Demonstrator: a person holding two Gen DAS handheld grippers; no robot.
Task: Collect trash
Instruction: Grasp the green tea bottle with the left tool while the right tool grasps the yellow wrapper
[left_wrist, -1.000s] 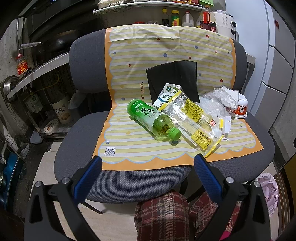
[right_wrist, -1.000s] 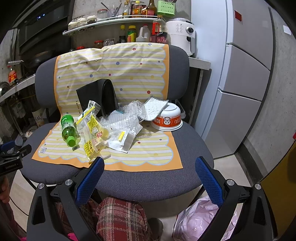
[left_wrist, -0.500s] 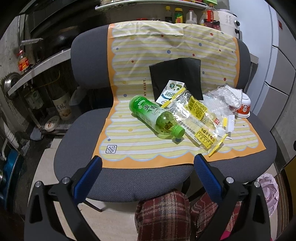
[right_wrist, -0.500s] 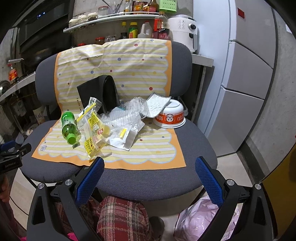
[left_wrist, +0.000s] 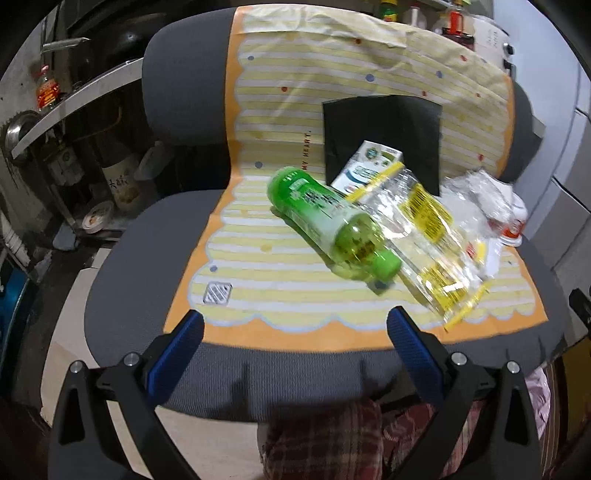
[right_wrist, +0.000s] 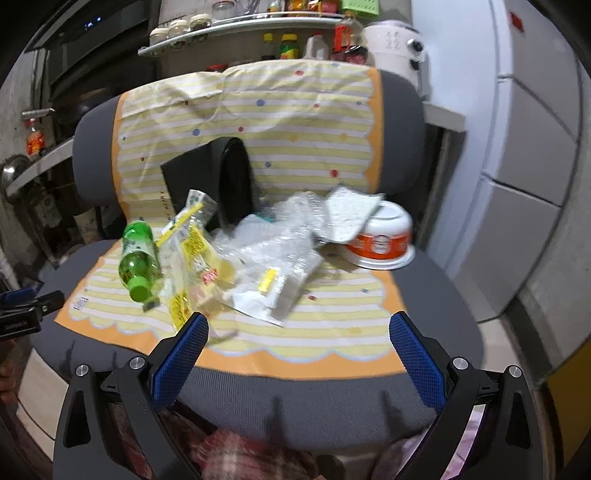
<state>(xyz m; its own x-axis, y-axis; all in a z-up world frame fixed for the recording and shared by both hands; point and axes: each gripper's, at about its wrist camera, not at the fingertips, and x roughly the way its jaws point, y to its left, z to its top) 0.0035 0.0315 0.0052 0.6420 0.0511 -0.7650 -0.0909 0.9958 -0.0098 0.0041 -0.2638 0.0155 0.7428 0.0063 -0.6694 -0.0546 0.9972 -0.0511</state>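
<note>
Both my claws have drawn nearer the grey chair (left_wrist: 122, 280). My left gripper (left_wrist: 295, 332) and right gripper (right_wrist: 299, 334) gape, empty; the green plastic bottle (left_wrist: 332, 225) lies on the striped yellow mat (left_wrist: 258, 266) beside crinkled clear wrappers (right_wrist: 273, 251).

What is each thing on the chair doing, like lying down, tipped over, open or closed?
Green plastic bottle: lying on its side, cap on.
Orange and white paper bowl: upside down.
Black paper bag: upright, leaning on the chair back.
Clear yellow-printed wrapper: lying flat, crumpled.
Small white carton: lying tilted against the bag.
Left claw: open, empty.
Right claw: open, empty.
</note>
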